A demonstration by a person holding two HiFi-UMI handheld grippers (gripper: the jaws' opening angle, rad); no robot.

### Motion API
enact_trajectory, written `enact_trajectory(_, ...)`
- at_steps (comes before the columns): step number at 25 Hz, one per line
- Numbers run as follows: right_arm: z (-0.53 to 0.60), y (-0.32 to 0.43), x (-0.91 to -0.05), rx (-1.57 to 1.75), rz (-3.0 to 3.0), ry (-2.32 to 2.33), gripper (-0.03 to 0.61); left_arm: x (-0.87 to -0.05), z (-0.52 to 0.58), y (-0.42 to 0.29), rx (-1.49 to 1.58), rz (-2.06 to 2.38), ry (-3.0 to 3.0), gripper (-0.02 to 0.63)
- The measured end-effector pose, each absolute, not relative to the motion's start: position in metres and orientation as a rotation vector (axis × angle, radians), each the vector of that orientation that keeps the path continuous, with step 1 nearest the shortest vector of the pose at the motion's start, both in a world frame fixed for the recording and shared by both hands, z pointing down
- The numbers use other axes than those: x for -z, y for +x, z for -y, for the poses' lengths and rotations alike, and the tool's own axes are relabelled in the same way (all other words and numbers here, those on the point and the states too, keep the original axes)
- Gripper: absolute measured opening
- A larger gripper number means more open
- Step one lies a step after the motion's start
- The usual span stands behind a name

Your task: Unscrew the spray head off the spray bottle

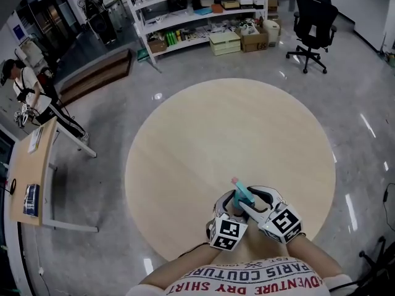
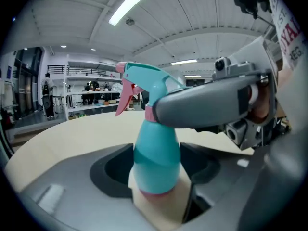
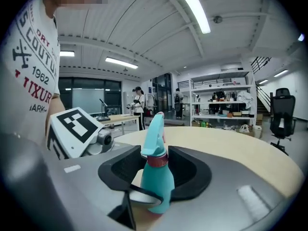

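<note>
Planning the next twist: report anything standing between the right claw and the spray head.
Nothing visible does. The spray head stands between the jaws of the right claw, while the left claw grips the spray bottle lower down.

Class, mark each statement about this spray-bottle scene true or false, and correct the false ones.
1. The spray bottle is teal with a pink trigger. True.
2. The spray head is already off. False: it sits on the bottle's neck.
3. The table is round. True.
4. The office chair is red. False: it is black.
5. The left tongs grip the bottle's body. True.
</note>
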State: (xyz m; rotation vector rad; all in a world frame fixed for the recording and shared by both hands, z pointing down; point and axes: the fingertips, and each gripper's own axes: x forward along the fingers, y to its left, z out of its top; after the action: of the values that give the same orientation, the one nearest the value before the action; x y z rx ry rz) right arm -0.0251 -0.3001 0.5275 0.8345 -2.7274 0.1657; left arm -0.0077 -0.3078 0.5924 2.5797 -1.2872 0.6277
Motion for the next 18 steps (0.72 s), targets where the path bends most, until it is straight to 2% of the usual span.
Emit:
enact_trajectory(3,0.308,-0.024,-0.530,-0.135,2.683,0.869,0.138,-0.592,0.308,-0.004,-0.630,1.310,2.566,0.298)
enact_trajectory(11,0.305,-0.026,-0.531,-0.116,2.694,0.766,0.135,-0.591,0.305,-0.004,-0.615,1.218,2.637,0.298)
enact_trajectory(18,0.286,-0.035,-0.529,-0.051,2.807,0.199,0.133,-0.595,0.287,-0.007,-0.558,0.502,2.944,0.298)
